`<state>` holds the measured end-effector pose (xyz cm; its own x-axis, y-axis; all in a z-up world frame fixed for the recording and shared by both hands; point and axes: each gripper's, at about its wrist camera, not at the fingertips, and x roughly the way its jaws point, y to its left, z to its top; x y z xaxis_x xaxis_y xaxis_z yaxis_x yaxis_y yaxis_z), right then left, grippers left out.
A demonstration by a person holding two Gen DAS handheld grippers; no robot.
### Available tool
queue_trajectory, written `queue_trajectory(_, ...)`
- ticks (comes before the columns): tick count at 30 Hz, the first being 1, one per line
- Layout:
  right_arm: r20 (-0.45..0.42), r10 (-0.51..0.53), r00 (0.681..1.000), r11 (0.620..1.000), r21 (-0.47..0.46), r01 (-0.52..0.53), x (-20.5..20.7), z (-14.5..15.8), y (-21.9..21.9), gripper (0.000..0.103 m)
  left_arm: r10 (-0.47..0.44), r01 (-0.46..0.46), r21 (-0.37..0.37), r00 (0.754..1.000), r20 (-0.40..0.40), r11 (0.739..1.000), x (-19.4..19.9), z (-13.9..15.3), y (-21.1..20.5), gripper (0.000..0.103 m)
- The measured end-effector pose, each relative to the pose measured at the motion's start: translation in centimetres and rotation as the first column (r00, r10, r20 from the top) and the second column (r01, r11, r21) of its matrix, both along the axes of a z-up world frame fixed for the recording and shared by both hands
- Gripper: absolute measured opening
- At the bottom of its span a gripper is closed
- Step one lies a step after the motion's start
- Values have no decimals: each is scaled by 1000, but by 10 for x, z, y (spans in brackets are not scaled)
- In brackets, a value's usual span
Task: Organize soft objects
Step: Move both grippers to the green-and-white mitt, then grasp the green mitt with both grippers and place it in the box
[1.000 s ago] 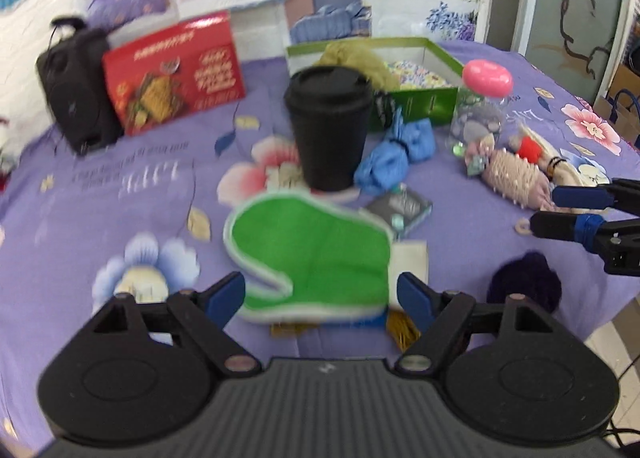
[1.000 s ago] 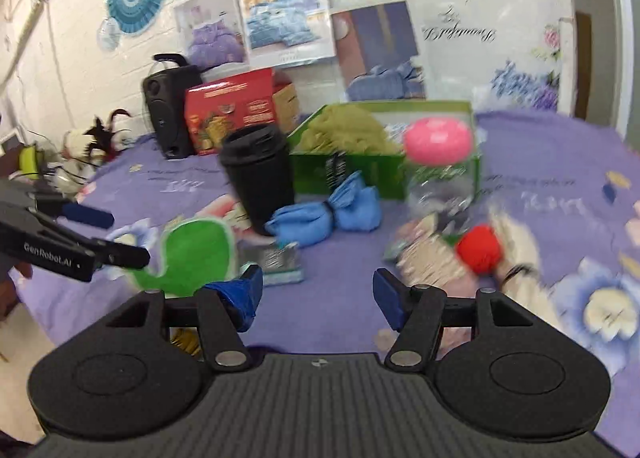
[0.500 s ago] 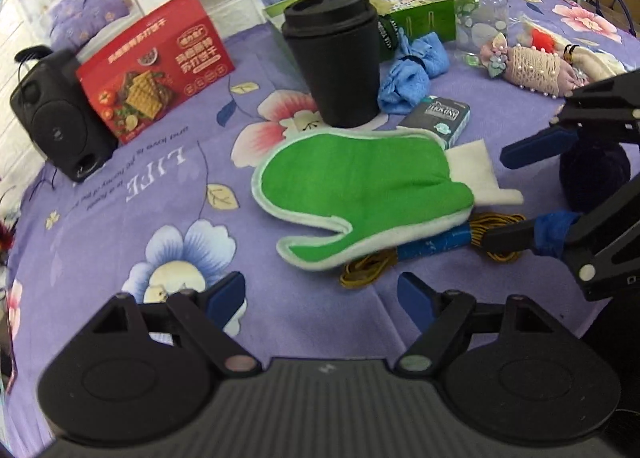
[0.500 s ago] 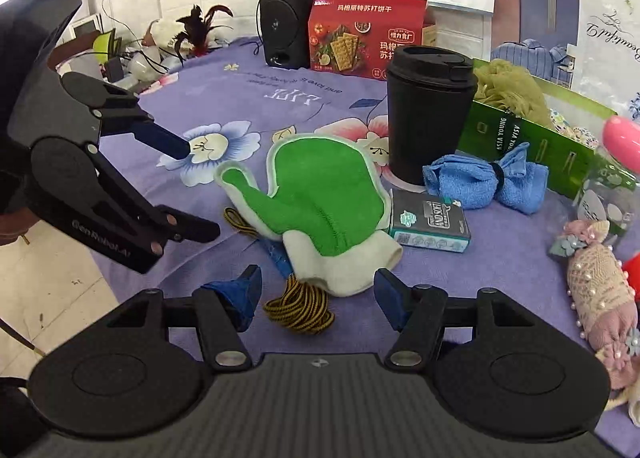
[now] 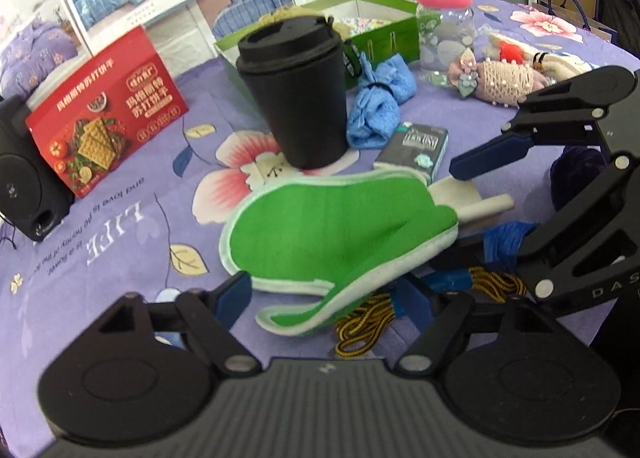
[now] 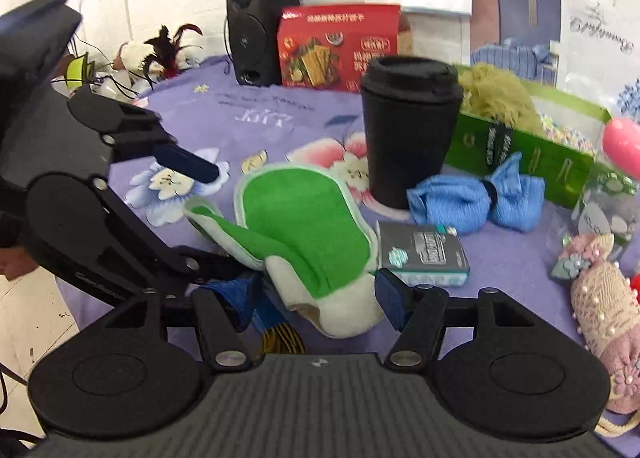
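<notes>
A green mitt with a white border [image 5: 340, 234] [image 6: 304, 218] lies on the purple flowered cloth [image 5: 120, 218]. My left gripper [image 5: 324, 298] is open with the mitt's thumb end between its fingers. My right gripper [image 6: 316, 294] is open around the mitt's white cuff, and shows in the left wrist view [image 5: 496, 194]. A green box [image 5: 384, 22] [image 6: 532, 146] at the back holds an olive fluffy item [image 6: 496, 94]. A blue cloth bundle [image 5: 380, 98] [image 6: 476, 198] lies in front of it. A pink knitted pouch [image 5: 504, 78] [image 6: 604, 306] lies to the right.
A black lidded cup [image 5: 296, 90] [image 6: 408, 118] stands just behind the mitt. A small dark box [image 5: 416, 146] [image 6: 424, 254], a yellow-black cord [image 5: 368, 318], a dark purple ball [image 5: 576, 174], a pink-lidded jar [image 5: 444, 26], a red cracker box [image 5: 104, 114] and a black speaker [image 6: 256, 38] are around.
Both grippers have closed in on the green mitt from opposite ends. The mitt's near edge now looks lifted and folded. Both grippers stay open.
</notes>
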<state>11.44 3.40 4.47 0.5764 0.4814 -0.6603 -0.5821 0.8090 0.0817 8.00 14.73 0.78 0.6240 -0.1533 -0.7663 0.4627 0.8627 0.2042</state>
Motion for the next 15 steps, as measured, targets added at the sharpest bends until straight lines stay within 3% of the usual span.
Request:
queue_trajectory(3,-22,13,1000,1000,-4,-13,2,-4,2,47,1,-1,9,1000,1,1000,-1,-3,1,76)
queue_trajectory(7,-15,13,1000,1000,23,-12,4,-4,2,43,5,-6,-10,1000,-8,1000,0,-1,2,65)
queue_trajectory(8,4,12,1000,999,30,-12,3,-3,2,37,9,-9,-15,1000,-13,1000,1,-1,2,55)
queue_trajectory(9,17,12,1000,999,34,-13,3,-3,2,24,8,-9,-25,1000,-25,1000,2,-1,2,27)
queue_trajectory(10,17,19,1000,999,32,-19,4,-4,3,17,8,-10,-41,999,-42,999,3,-1,2,7)
queue_trajectory(12,-22,33,999,998,49,-31,8,-9,3,8,20,-22,-49,999,-33,999,2,1,0,6)
queue_trajectory(15,-15,34,999,996,77,-33,7,-5,1,6,44,-44,-55,999,5,998,-2,8,-5,5)
